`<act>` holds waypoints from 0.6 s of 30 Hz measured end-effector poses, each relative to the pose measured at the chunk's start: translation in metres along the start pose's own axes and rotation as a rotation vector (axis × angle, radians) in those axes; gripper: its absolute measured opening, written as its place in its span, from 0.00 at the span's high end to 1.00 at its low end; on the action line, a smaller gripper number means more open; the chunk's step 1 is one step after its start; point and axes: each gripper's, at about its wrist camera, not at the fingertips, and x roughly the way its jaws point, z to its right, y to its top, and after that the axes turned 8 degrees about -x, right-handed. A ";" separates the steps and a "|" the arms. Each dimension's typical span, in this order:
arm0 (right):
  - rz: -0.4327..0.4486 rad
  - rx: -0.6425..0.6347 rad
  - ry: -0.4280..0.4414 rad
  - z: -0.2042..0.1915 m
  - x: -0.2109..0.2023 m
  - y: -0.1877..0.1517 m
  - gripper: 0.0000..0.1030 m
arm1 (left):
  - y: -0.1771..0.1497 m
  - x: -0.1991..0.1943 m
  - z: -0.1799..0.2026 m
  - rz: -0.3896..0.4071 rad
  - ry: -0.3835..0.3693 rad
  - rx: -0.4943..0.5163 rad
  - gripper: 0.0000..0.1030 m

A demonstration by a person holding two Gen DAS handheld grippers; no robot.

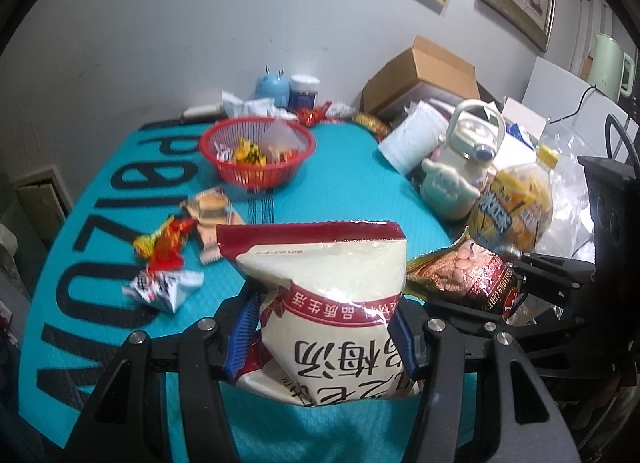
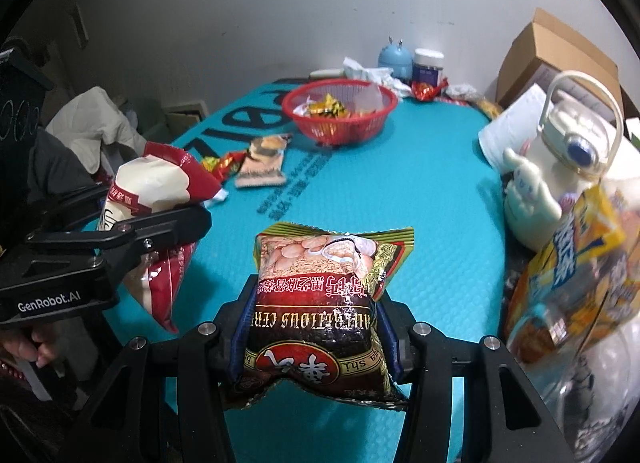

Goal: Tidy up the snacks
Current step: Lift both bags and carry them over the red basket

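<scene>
My left gripper [image 1: 320,327] is shut on a white and red snack bag [image 1: 332,295], held above the teal mat; the bag also shows in the right wrist view [image 2: 152,187]. My right gripper [image 2: 316,327] is shut on a dark red cereal packet [image 2: 320,295], held above the mat; the packet also shows in the left wrist view [image 1: 464,275]. A red basket [image 1: 258,155] [image 2: 340,111] with a few small snacks stands at the far side. Loose snacks lie on the mat: a burger-print packet [image 1: 212,215] [image 2: 264,163], a red-yellow wrapper [image 1: 164,247] and a crumpled white wrapper [image 1: 164,287].
A teal mat [image 1: 344,167] covers the table. A cream jug with a handle [image 1: 468,151] [image 2: 568,159] and a yellow bag [image 1: 516,207] [image 2: 576,263] crowd the right side. A cardboard box [image 1: 424,75], blue jar [image 1: 304,91] and blue toy [image 1: 272,85] stand by the wall.
</scene>
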 end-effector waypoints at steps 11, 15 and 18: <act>0.068 -0.019 -0.034 0.016 -0.012 0.043 0.51 | 0.050 -0.004 0.006 0.080 -0.016 0.028 0.46; 0.088 -0.032 -0.063 0.025 -0.011 0.065 0.51 | 0.068 -0.004 0.009 0.118 -0.015 0.043 0.46; 0.105 -0.037 -0.081 0.030 -0.012 0.080 0.51 | 0.082 -0.002 0.009 0.139 -0.017 0.052 0.46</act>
